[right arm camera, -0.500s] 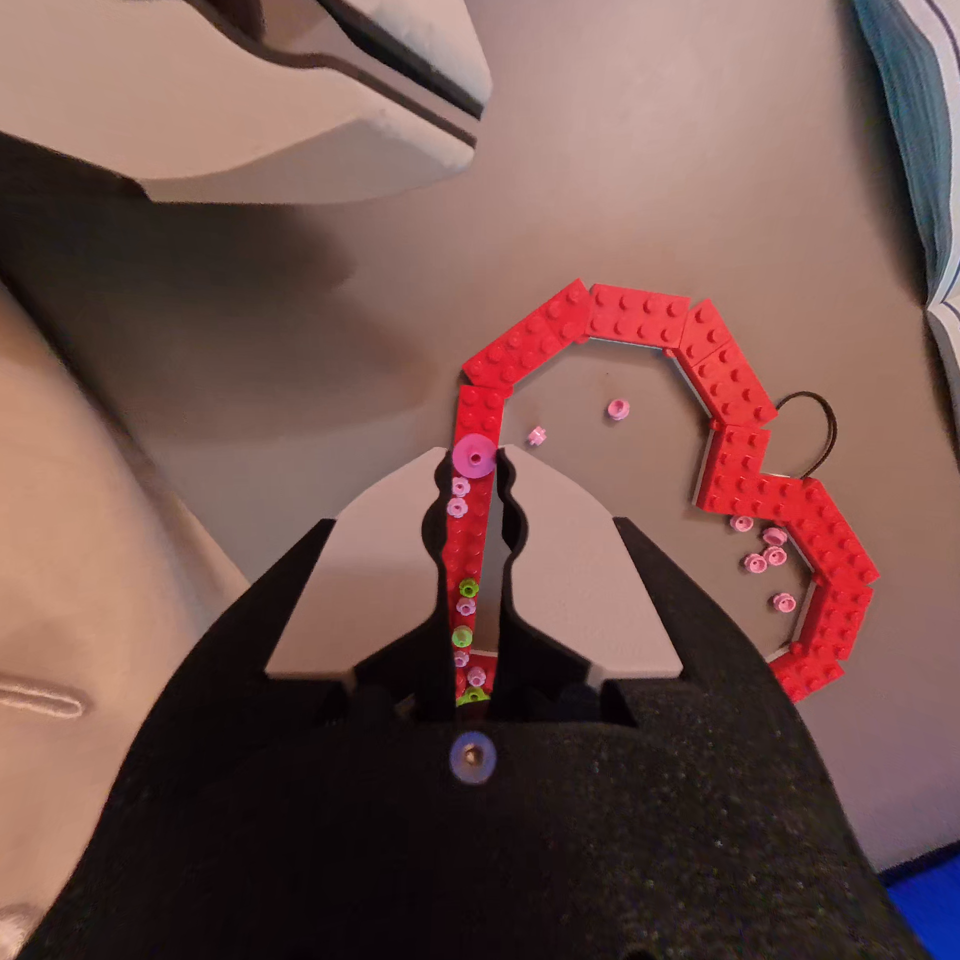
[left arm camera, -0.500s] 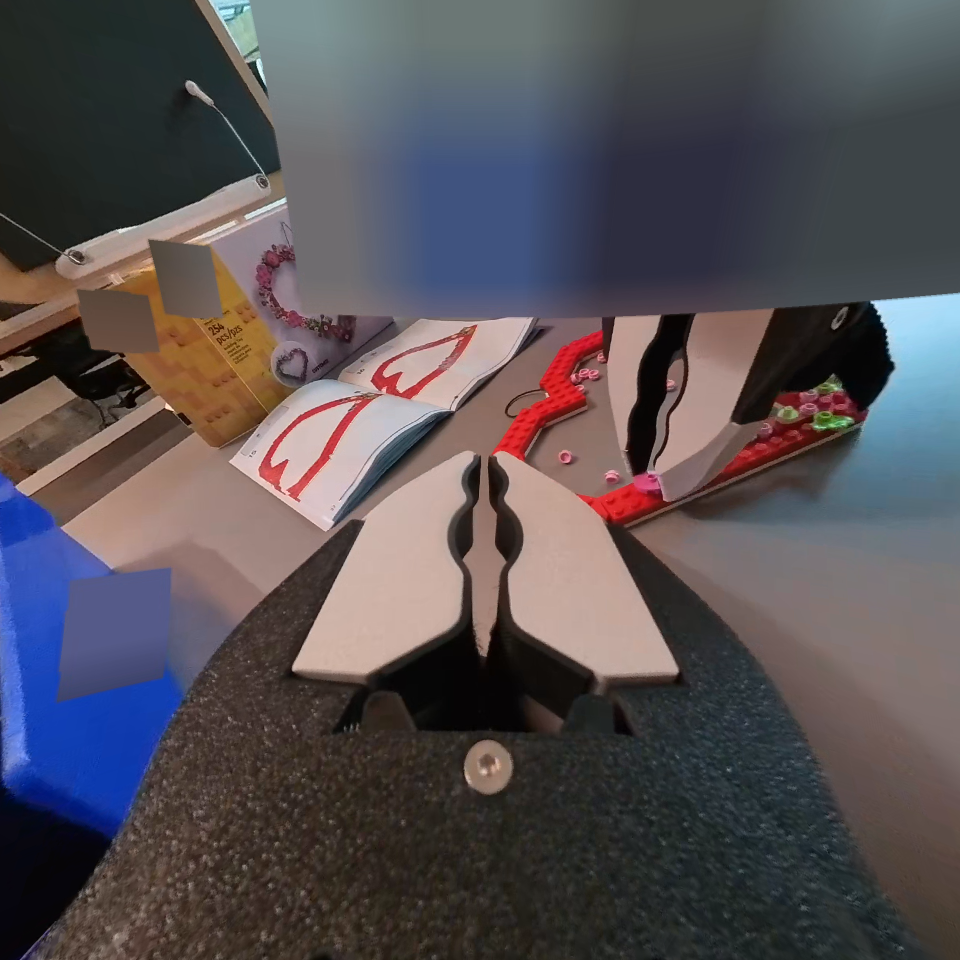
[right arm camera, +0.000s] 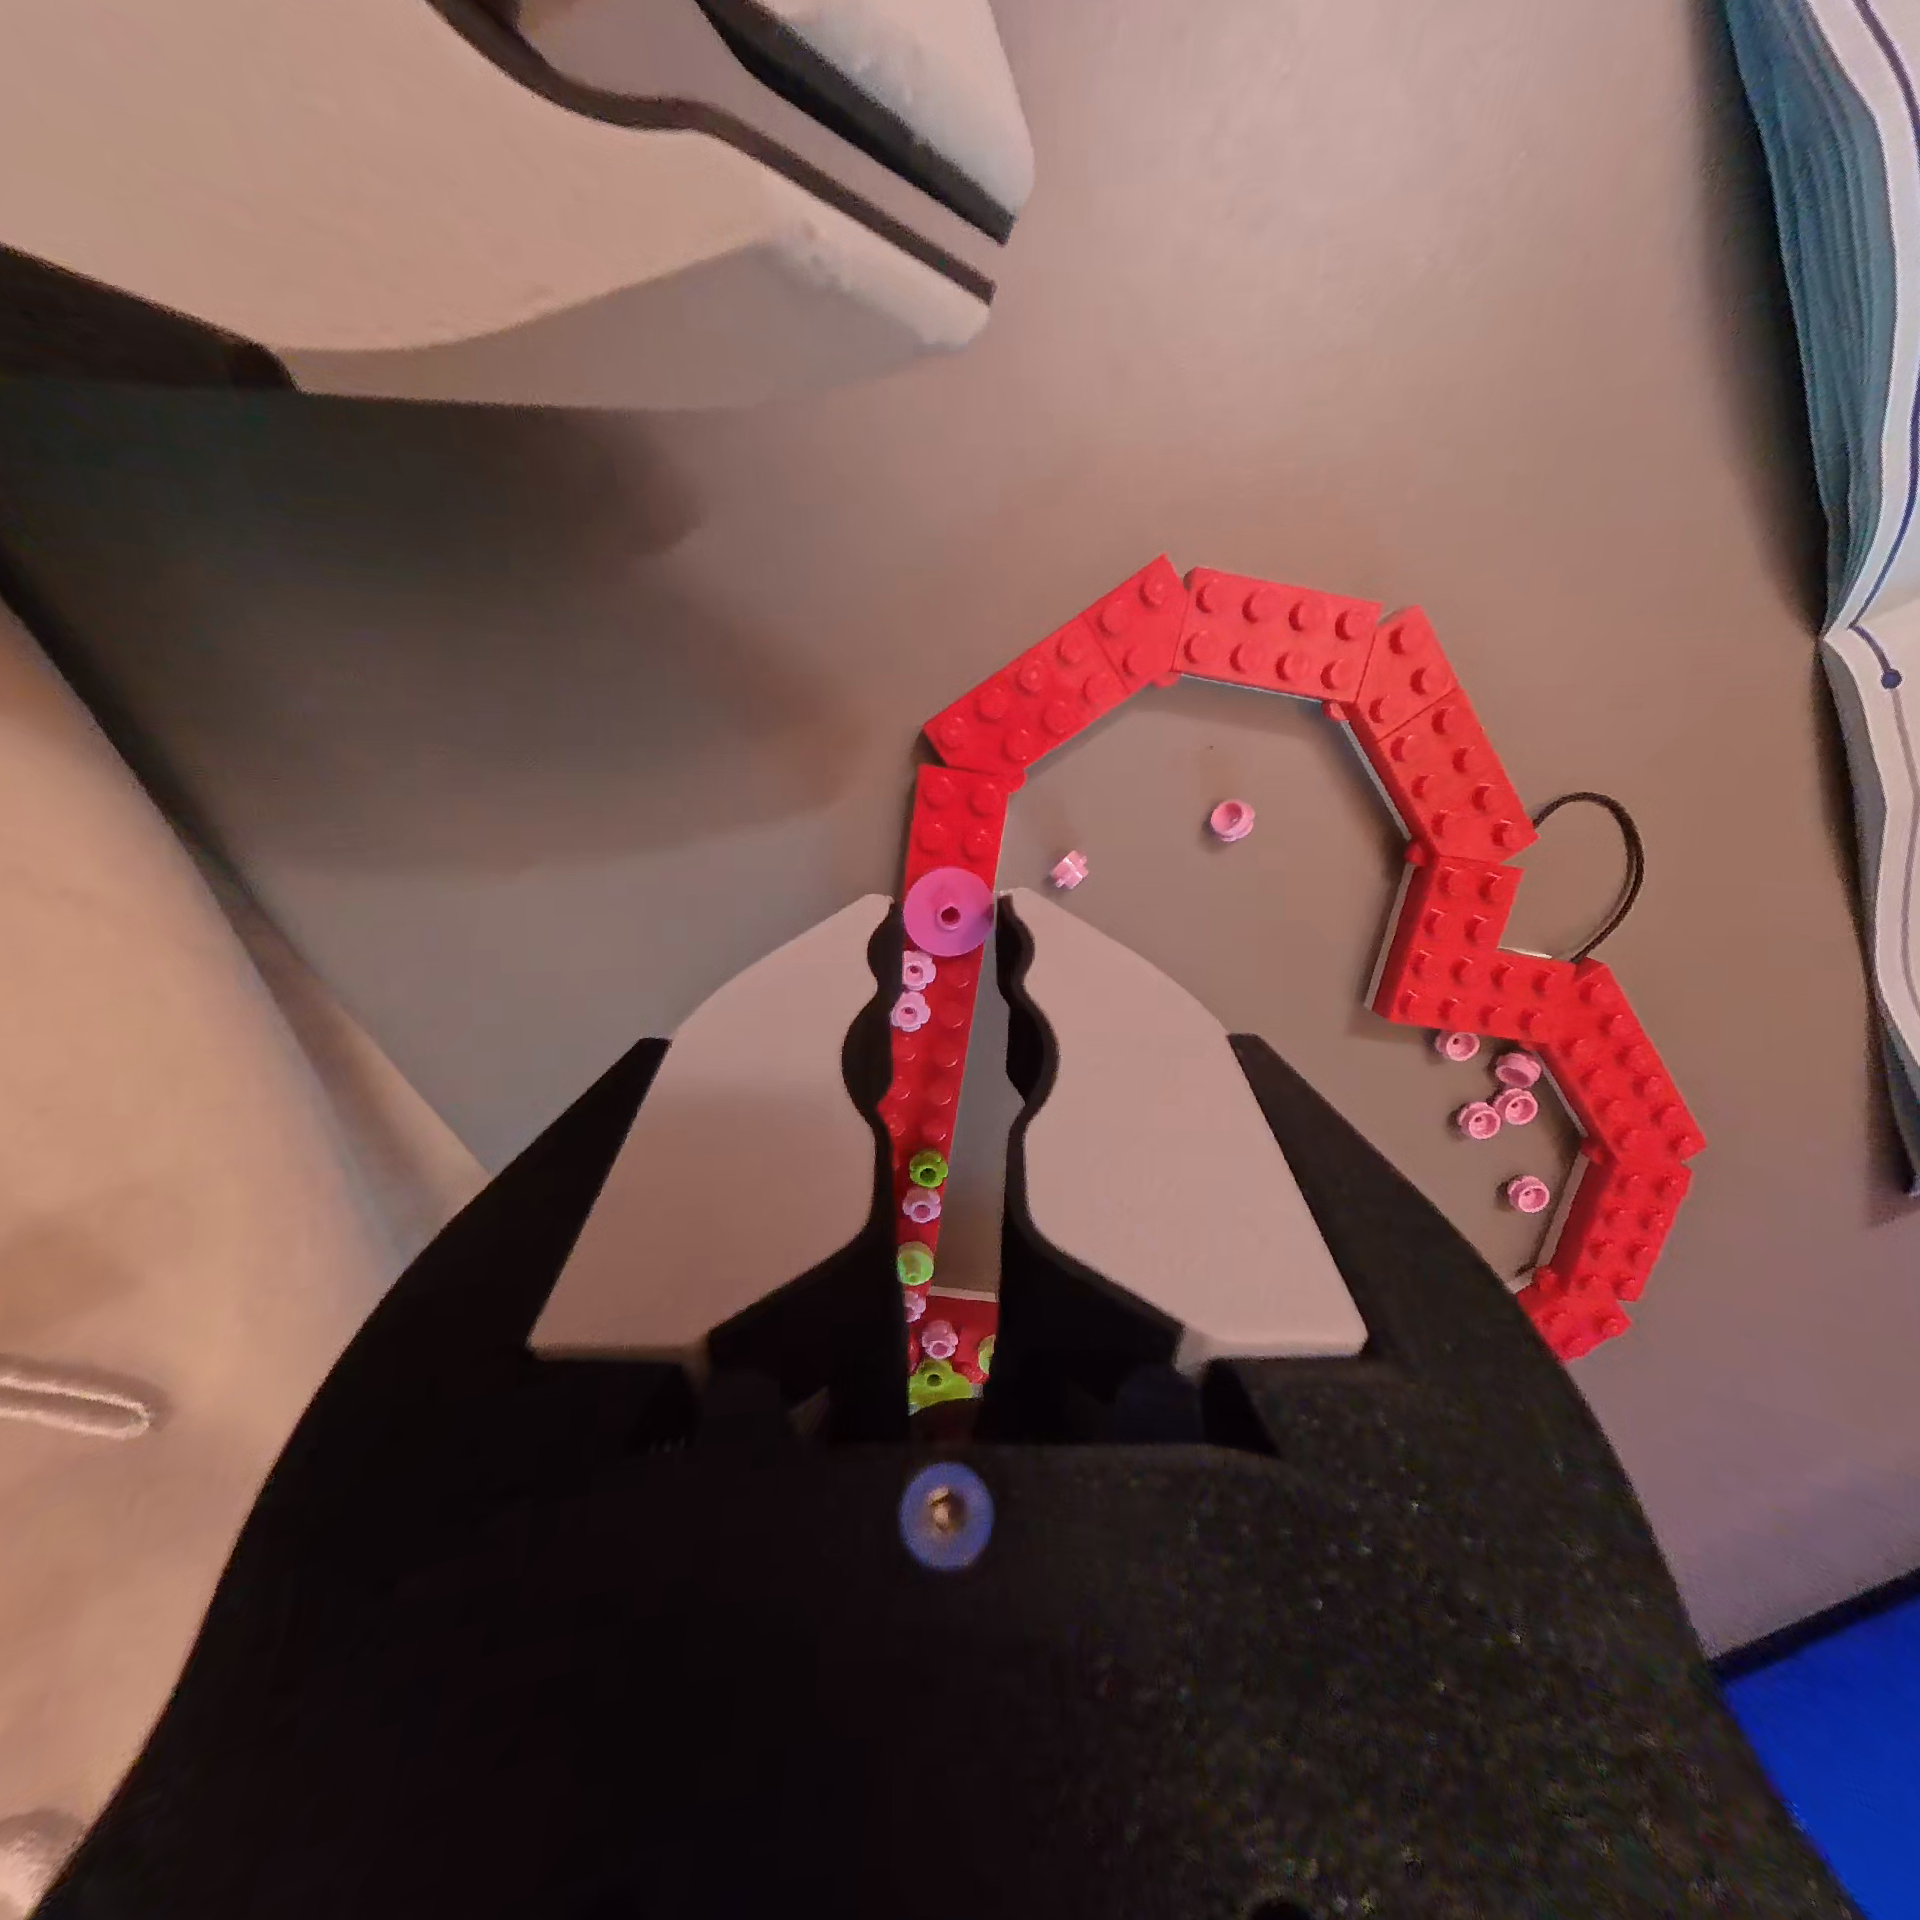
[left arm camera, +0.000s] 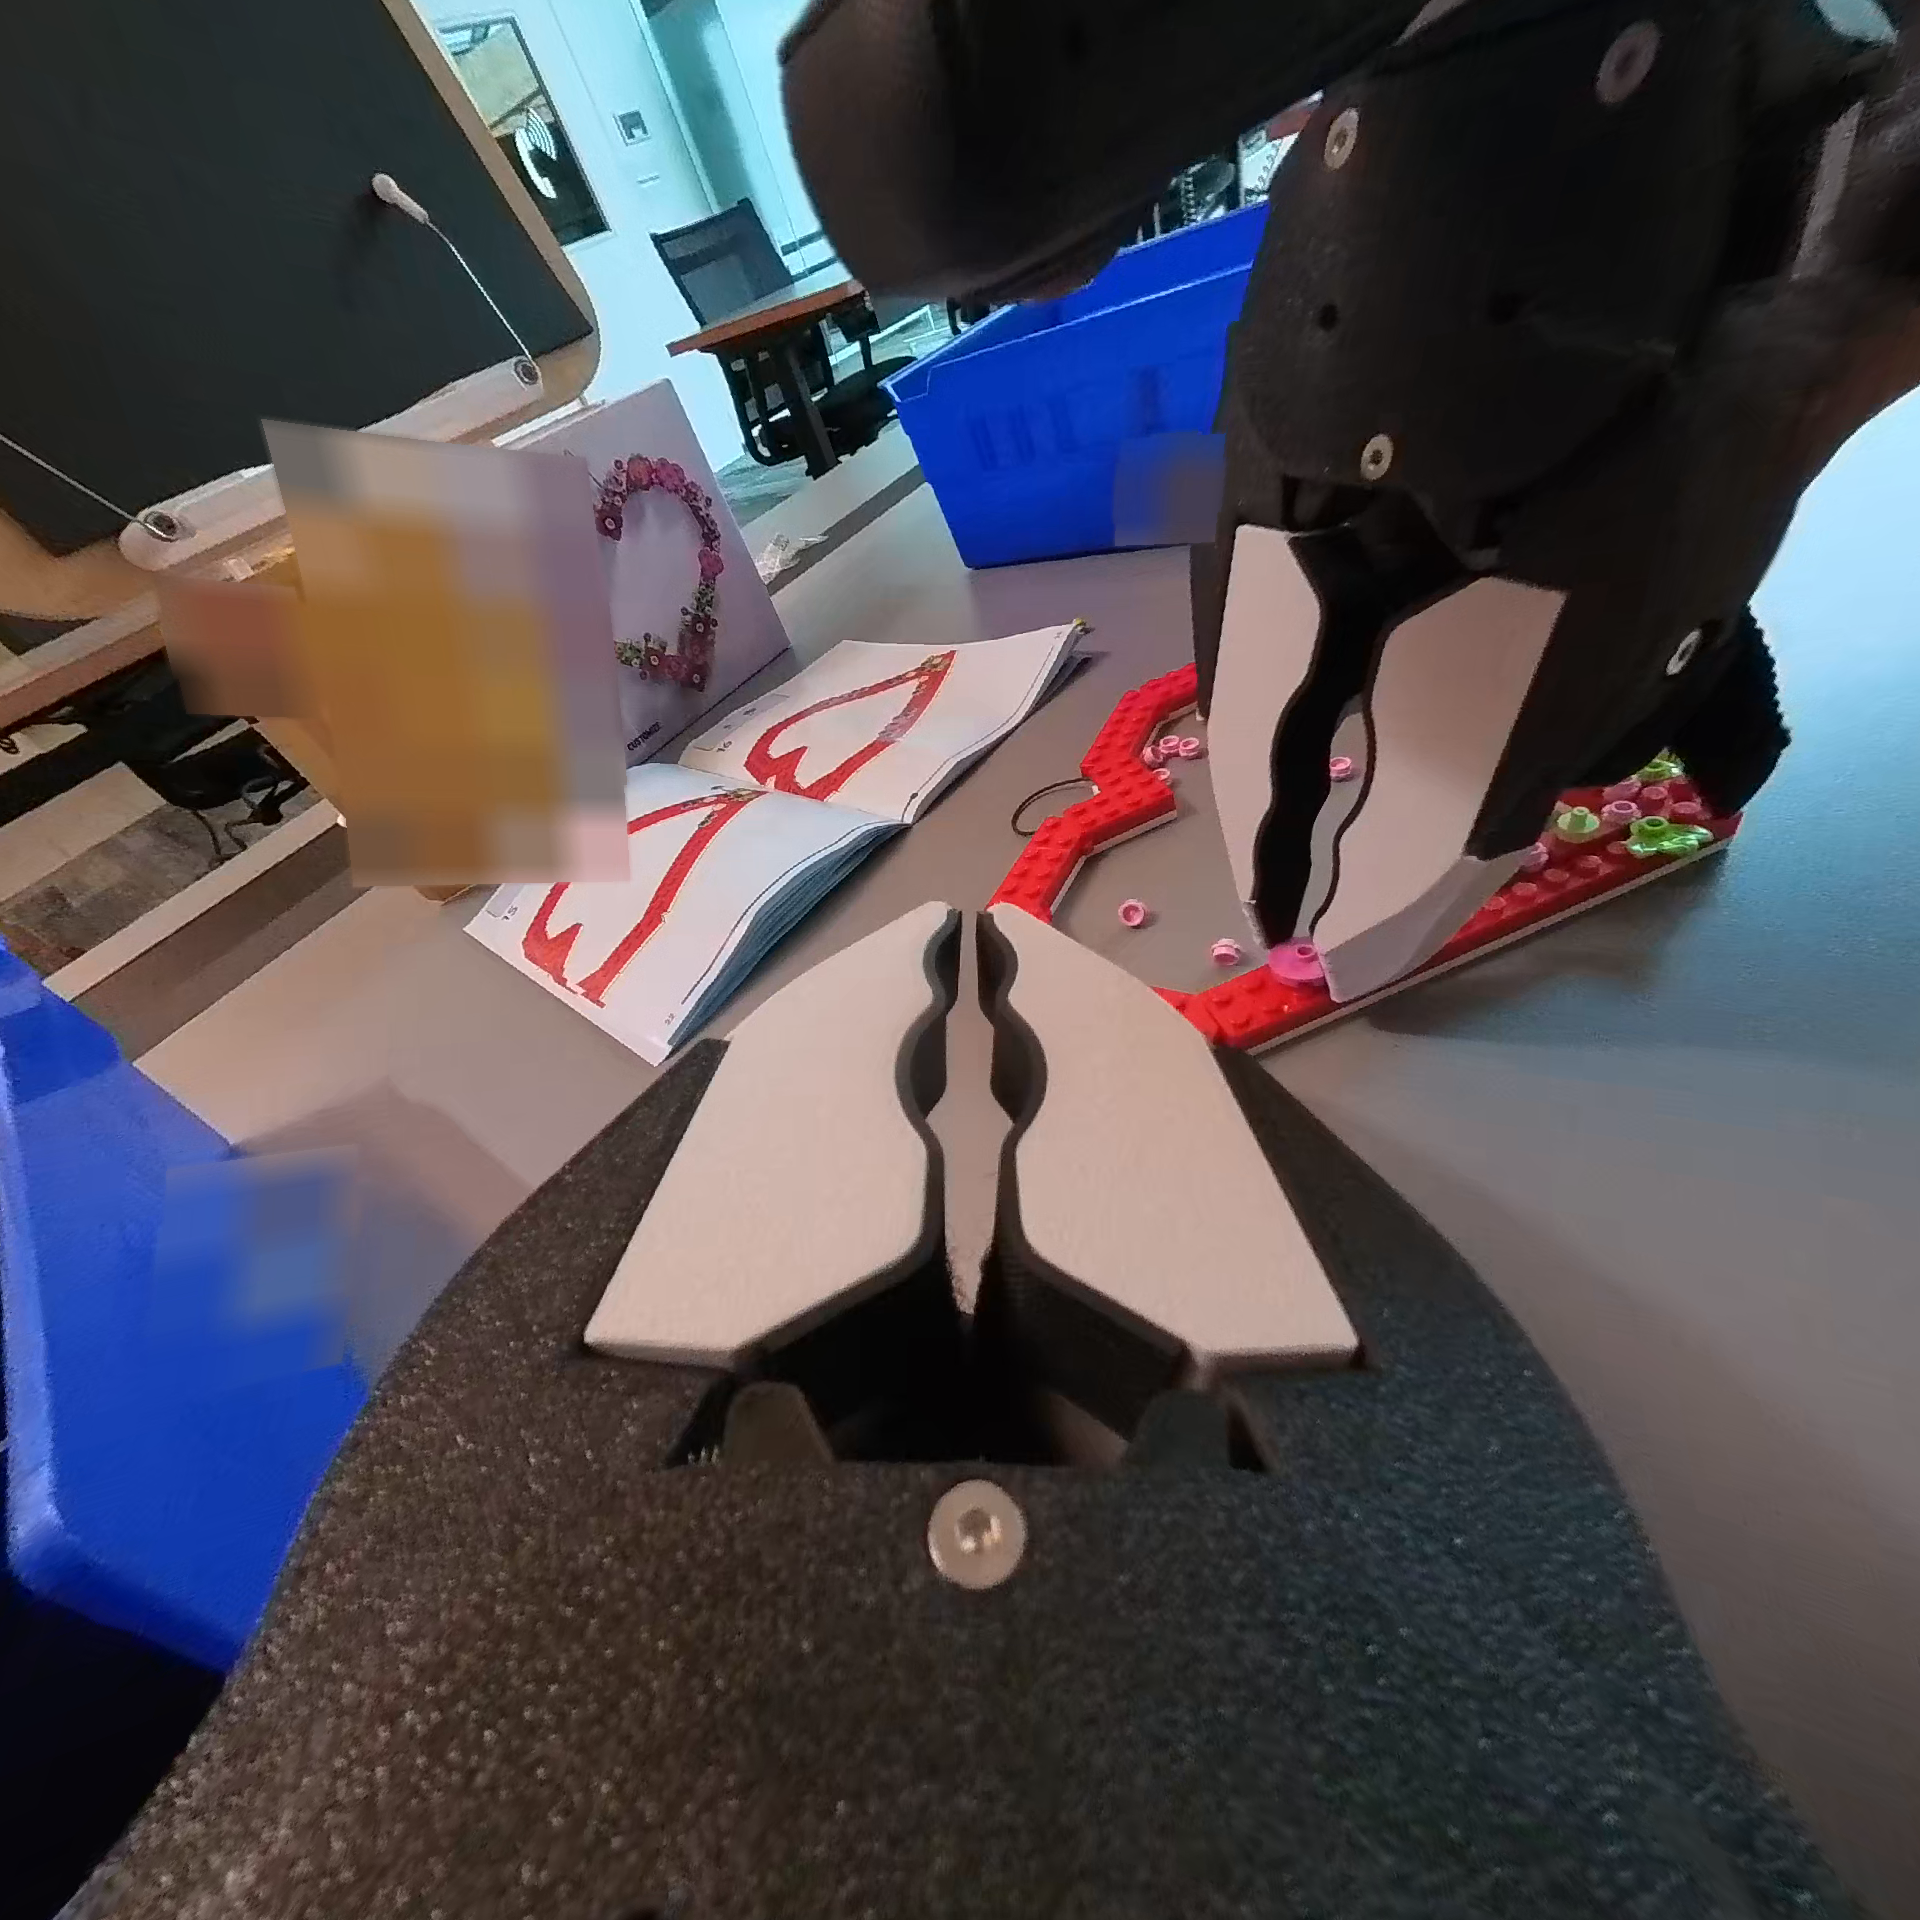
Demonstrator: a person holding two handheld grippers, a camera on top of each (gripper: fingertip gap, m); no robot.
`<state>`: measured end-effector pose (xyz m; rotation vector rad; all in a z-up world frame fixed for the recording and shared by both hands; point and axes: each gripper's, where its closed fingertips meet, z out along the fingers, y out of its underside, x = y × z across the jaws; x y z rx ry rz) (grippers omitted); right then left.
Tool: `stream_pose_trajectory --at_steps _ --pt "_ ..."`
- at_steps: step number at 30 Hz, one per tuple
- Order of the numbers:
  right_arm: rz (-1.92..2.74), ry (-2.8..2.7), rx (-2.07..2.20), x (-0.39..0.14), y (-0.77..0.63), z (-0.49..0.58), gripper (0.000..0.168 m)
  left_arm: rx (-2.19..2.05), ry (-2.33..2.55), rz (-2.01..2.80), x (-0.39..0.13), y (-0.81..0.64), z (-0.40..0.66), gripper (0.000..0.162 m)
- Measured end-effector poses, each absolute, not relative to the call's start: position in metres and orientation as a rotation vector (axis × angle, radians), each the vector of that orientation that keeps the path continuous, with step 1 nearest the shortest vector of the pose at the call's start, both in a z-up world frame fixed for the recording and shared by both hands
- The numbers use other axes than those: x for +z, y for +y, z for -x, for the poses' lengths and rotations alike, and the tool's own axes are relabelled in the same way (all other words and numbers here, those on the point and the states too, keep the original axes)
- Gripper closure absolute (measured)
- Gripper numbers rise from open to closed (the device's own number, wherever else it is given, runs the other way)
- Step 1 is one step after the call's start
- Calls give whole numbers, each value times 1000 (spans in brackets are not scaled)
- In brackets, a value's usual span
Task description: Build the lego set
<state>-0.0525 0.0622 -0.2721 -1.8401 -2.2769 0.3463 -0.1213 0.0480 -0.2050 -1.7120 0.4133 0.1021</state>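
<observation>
A red heart-shaped lego frame [right arm camera: 1278, 634] lies flat on the grey table; it also shows in the left wrist view [left arm camera: 1122, 748]. My right gripper [right arm camera: 945, 904] points down at the frame's left arm and is shut on a magenta round piece [right arm camera: 943, 914] resting on the studs. The left wrist view shows the same grip [left arm camera: 1299, 961]. Small pink and green flower pieces [right arm camera: 928, 1169] sit on that arm behind the tips. Loose pink studs [right arm camera: 1231, 821] lie inside the heart. My left gripper [left arm camera: 966, 920] is shut and empty, hovering just short of the frame.
An open instruction booklet [left arm camera: 831, 790] lies left of the frame, with the set's box [left arm camera: 665, 561] standing behind it. A blue bin [left arm camera: 1060, 447] stands at the back, another [left arm camera: 104, 1299] at the near left. A black cord loop [right arm camera: 1621, 862] lies by the heart's notch. Some 10 centimeters of space lies between my two pairs of fingers.
</observation>
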Motion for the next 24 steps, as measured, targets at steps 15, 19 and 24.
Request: stream_pose_trajectory --at_steps 15,19,24 --pt "1874 -2225 549 -260 64 52 168 104 417 1713 -205 49 121 160" --pt "1858 -2237 578 -263 62 55 168 115 421 1714 -206 49 122 160" --pt "1858 -2247 549 -267 63 57 168 122 426 1716 -207 49 122 160"
